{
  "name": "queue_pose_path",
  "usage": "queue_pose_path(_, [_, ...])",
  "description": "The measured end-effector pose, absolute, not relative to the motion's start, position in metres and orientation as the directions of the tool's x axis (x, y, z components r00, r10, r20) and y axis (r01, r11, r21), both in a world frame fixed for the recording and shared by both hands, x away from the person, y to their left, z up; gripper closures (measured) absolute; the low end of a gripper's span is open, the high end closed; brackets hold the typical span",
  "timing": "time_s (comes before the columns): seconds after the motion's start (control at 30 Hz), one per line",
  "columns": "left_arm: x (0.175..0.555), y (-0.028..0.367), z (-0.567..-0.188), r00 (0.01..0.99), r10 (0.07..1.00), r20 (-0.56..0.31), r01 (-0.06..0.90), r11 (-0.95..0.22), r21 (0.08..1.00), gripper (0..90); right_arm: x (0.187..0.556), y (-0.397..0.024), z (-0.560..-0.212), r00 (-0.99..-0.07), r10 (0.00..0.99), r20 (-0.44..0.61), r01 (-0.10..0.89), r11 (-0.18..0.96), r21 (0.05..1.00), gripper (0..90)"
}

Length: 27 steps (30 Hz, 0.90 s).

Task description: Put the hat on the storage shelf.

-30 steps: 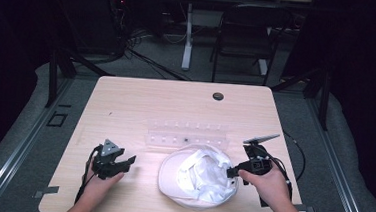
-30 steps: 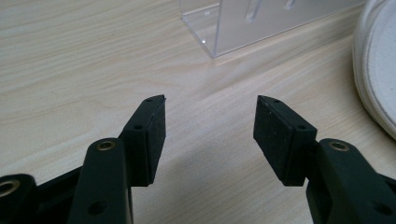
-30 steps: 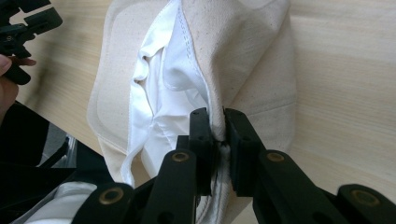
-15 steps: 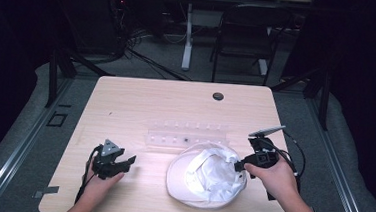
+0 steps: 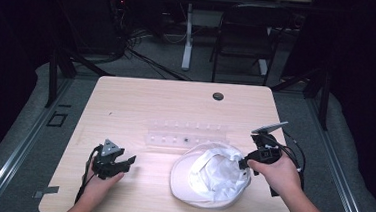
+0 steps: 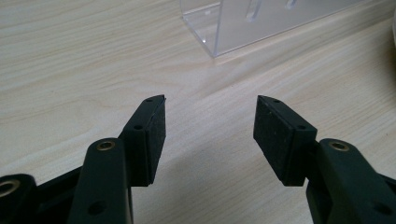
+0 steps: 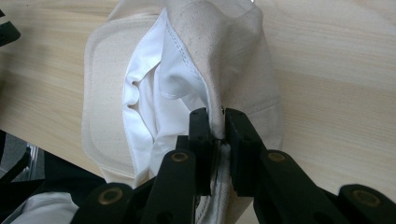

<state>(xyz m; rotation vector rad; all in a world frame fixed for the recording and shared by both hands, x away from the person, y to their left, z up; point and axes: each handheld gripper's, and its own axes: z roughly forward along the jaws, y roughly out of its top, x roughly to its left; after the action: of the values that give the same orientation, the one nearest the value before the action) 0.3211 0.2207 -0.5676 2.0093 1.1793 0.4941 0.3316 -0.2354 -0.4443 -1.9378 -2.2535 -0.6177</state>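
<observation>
Thing in hand: a white cap (image 5: 213,175), lying inside-up on the worktop (image 5: 141,102), lower centre-right of the high view, just in front of a clear plastic rack (image 5: 186,136).
Right tool (image 5: 248,163): jaws closed on the cap's fabric edge at its right side; in the right gripper view the cloth (image 7: 219,70) is pinched between the two black jaws, with the white lining bunched to the left.
Left tool (image 5: 122,162): jaws apart and holding nothing, low over bare wood at the lower left of the high view, well apart from the cap.
Step, as I judge it: moving or turning the cap by its rim with one tool.
Doing it well: keep the pinch on the stitched band, not the loose lining, which would likely slip out.
Support: bring the left tool to the cap's opposite edge, so the soft crown does not fold.
Risk: dragging toward the rack could snag or nudge it.
</observation>
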Motion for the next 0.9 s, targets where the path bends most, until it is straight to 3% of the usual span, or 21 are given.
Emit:
queue_pose_path(0.33, [0.321, 0.220, -0.568, 0.500, 0.865, -0.040, 0.580, -0.300, 0.757, 44.1, 0.334, -0.234, -0.440, -0.128, 0.945, 0.302, 0.979, 0.072, 0.190, 81.5])
queue_pose_path(0.9, [0.321, 0.221, -0.568, 0.502, 0.864, -0.037, 0.581, -0.305, 0.755, 44.1, 0.344, -0.217, -0.414, -0.139, 0.973, 0.186, 0.986, 0.120, 0.113, 81.7])
